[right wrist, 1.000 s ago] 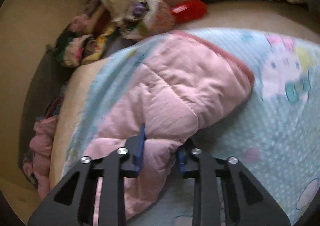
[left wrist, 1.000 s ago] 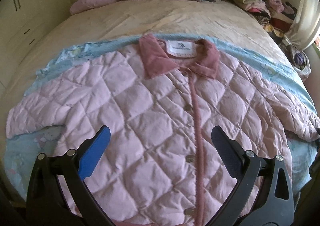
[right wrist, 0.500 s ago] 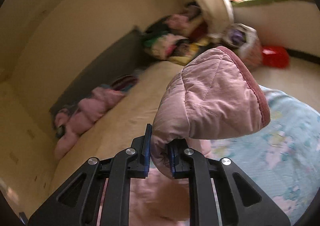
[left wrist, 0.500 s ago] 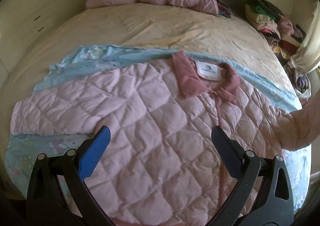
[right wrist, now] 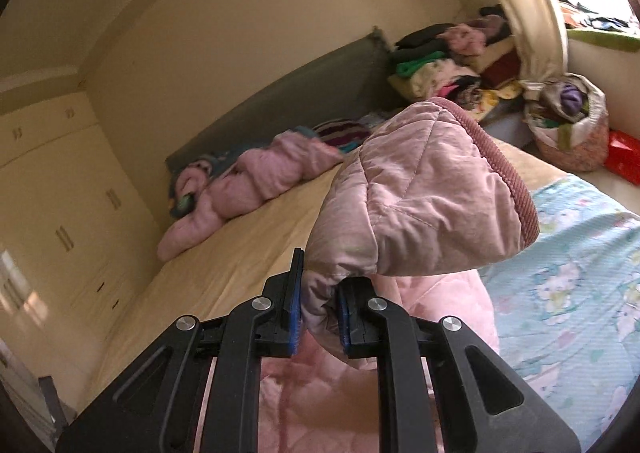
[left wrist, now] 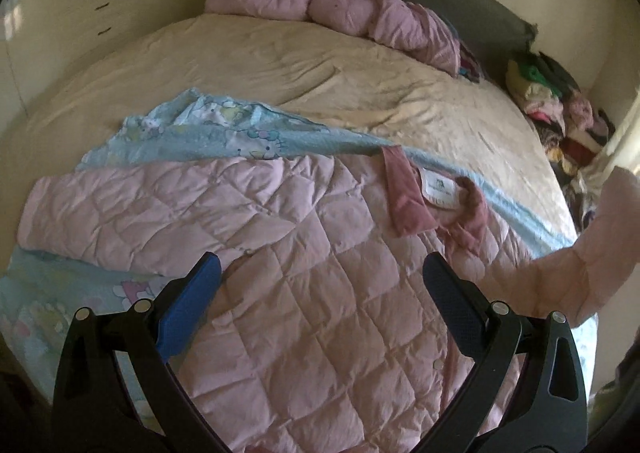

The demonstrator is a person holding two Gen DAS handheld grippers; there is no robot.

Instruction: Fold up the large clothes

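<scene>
A pink quilted jacket [left wrist: 320, 293] with a darker pink collar [left wrist: 408, 201] lies front up on a light blue cartoon-print sheet [left wrist: 208, 133] on the bed. Its left sleeve [left wrist: 120, 213] lies spread flat. My left gripper [left wrist: 322, 285] is open and empty, hovering above the jacket's chest. My right gripper [right wrist: 318, 309] is shut on the right sleeve [right wrist: 420, 205] near its corded cuff and holds it lifted off the bed. The lifted sleeve also shows in the left wrist view [left wrist: 580, 265] at the right edge.
A crumpled pink garment [left wrist: 340, 9] lies at the bed's head by a dark headboard [right wrist: 280, 109]. Stacked clothes [right wrist: 452, 61] and a full basket [right wrist: 568, 125] sit beside the bed on the right. Cream cupboards [right wrist: 60, 213] stand on the left. The beige mattress [left wrist: 280, 73] stretches beyond the jacket.
My right gripper has lifted the right sleeve off the bed and swung it up and over toward the jacket. My left gripper's view has shifted leftward across the jacket; it stays open.
</scene>
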